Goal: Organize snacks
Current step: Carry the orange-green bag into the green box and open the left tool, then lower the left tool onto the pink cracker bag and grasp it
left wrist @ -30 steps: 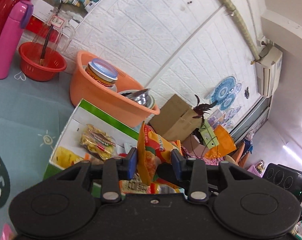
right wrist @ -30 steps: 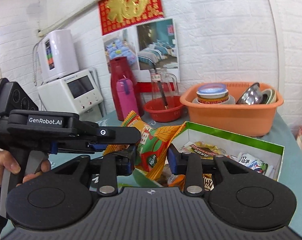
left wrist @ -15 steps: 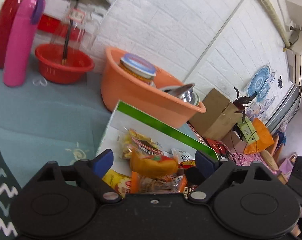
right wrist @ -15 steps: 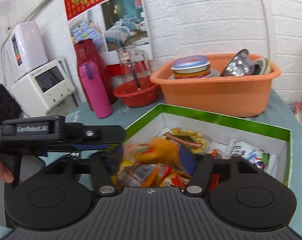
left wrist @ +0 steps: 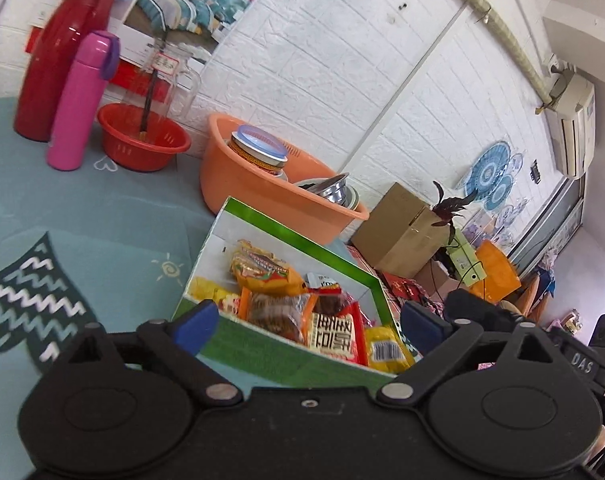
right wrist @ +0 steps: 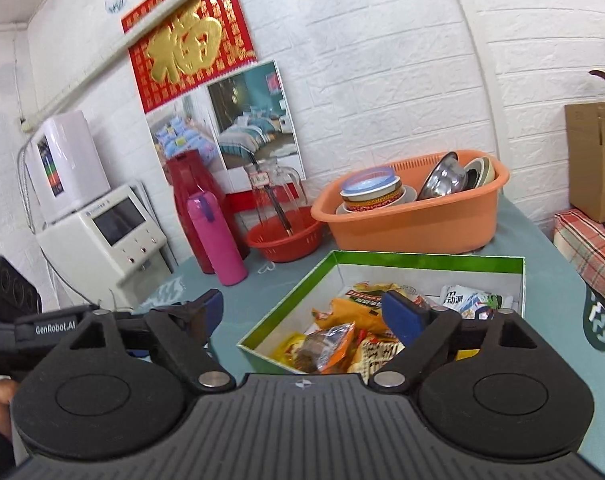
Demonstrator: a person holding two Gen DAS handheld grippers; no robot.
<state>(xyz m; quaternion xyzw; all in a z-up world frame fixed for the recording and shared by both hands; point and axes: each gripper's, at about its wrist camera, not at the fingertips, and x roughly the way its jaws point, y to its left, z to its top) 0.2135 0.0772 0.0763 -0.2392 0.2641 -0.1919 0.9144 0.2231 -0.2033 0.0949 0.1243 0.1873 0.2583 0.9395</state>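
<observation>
Both the left gripper [left wrist: 306, 326] and right gripper [right wrist: 302, 314] tilt slightly downward toward the snack box [right wrist: 422, 261], fingers released and empty.

**A lived-in home dining corner**

White brick-pattern walls carry a red calendar [right wrist: 190, 50] with a gold character. The teal tablecloth [left wrist: 102, 216] holds a red thermos [left wrist: 62, 52], a washing-up basin [right wrist: 414, 220] of bowls and a water dispenser [right wrist: 98, 232].

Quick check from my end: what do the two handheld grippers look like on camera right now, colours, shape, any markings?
Both the left gripper and the right gripper are matte black, with two round discs, silver pivot pins and blue fingertip pads. The left gripper's body reads GenRobot.AI in white in the right wrist view.
</observation>
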